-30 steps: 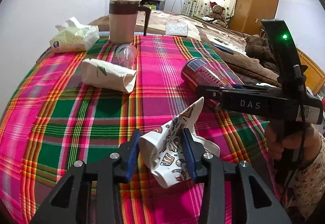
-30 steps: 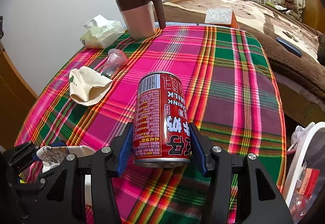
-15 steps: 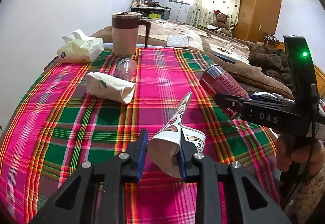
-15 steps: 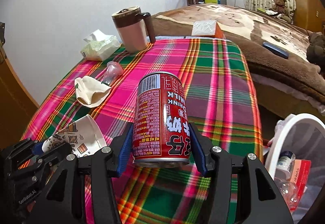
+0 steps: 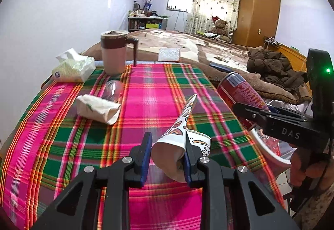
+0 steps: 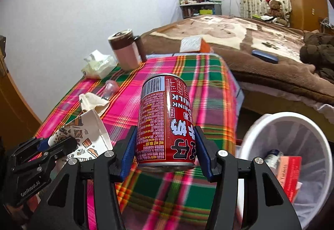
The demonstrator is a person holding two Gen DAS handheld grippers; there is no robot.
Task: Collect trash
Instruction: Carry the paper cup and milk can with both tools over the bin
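Over the plaid-covered bench (image 5: 146, 88), both tongs are loaded and lifted clear of the cloth. The right tongs (image 6: 166, 151) pinch a red can (image 6: 167, 119) low on its body, one pad on each side, the can standing upright between them. The left tongs (image 5: 167, 153) have just been closing and now squeeze a crumpled paper cup (image 5: 179, 136); its printed wall is folded to a point that sticks up and forward past the pads.

Beside the bench, low on the right, stands a white bin (image 6: 292, 125) with some rubbish already in it. I judge the step in hand to be carrying both pieces over to it. To do that well, each piece should be brought fully over the bin's mouth before the tongs let go. The can is rigid and heavy enough to drop straight, so it only needs to clear the rim. The cup is light and squashed unevenly, held mostly against the right pad, so it may cling or flutter aside; it is better released low over the opening. The two tongs travel close together, so they should go to the bin one after the other.

A folded napkin (image 5: 98, 108), a clear plastic cup (image 5: 113, 89), a tissue pack (image 5: 73, 68) and a mug (image 5: 113, 52) remain on the bench.
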